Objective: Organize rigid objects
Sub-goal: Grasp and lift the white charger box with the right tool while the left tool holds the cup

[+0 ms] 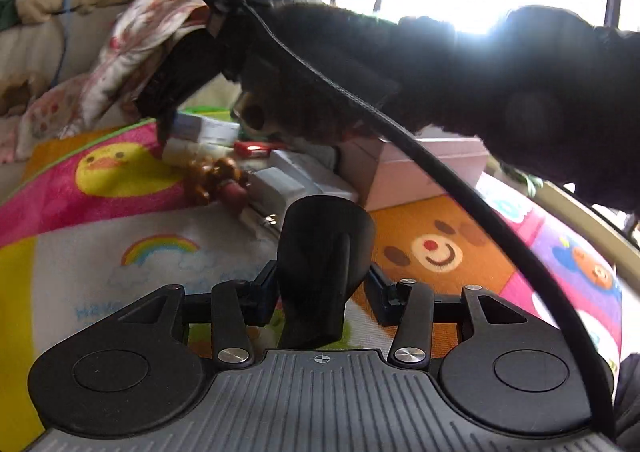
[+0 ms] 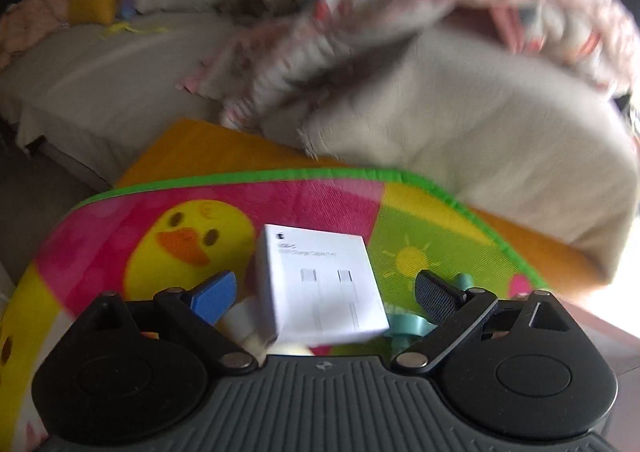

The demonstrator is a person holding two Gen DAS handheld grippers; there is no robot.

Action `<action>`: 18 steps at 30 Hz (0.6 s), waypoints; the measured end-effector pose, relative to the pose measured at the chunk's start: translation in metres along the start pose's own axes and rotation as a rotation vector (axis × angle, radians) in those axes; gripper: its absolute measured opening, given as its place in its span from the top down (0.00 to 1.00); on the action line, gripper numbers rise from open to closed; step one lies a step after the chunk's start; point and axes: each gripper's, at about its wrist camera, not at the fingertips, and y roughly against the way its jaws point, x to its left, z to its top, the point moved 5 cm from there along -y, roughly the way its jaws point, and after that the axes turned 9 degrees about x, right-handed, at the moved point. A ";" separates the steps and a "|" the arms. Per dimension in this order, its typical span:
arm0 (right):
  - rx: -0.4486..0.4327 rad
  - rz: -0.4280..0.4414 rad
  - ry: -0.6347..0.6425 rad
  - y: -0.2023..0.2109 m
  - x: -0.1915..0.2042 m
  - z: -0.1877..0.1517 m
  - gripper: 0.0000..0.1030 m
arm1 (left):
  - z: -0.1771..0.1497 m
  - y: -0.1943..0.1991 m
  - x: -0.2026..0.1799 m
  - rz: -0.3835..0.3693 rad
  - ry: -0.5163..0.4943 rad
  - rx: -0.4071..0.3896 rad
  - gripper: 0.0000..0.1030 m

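While the right hand-held gripper [image 2: 322,294] hangs over the colourful cartoon-printed play mat [image 2: 132,208], the small white rectangular cardboard cable box [image 2: 320,284] lies directly ahead of it and between its 2 fingers, and that is the relation the coming move turns on. Its jaws stand wide apart: the blue-padded finger [image 2: 214,298] sits just to the left of the box and the black ribbed finger [image 2: 438,292] to the right, with clear mat showing on both sides, so neither pad presses on it. The box's long axis runs roughly away from the camera, tilted a little to the right, so its 2 long sides face the pads, which looks favourable for closing across the narrow width. The view is motion-blurred, so whether the box rests flat or is propped on the pale and teal things under its near edge I cannot tell. By my judgement the right hand is the nearer one to this box. In the left wrist view, the left hand-held gripper [image 1: 320,248] shows 1 dark rounded object between its fingers, which seem to close on it, though the contact is hard to read; it points toward a heap of white boxes [image 1: 280,176] beside a pale pink lidded box [image 1: 404,172] farther along the mat.
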 end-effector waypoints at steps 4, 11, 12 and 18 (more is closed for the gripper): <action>0.014 0.092 -0.042 0.009 -0.007 -0.008 0.29 | -0.001 0.003 -0.001 0.026 0.008 -0.024 0.52; -0.114 0.125 0.126 0.117 -0.014 -0.096 0.74 | -0.006 0.014 -0.033 0.027 -0.070 -0.013 0.52; -0.135 0.120 0.143 0.131 -0.020 -0.118 0.75 | -0.008 0.015 -0.039 0.029 -0.078 -0.010 0.52; -0.144 0.126 0.094 0.168 -0.062 -0.230 0.98 | -0.013 0.020 -0.074 -0.007 -0.055 0.005 0.52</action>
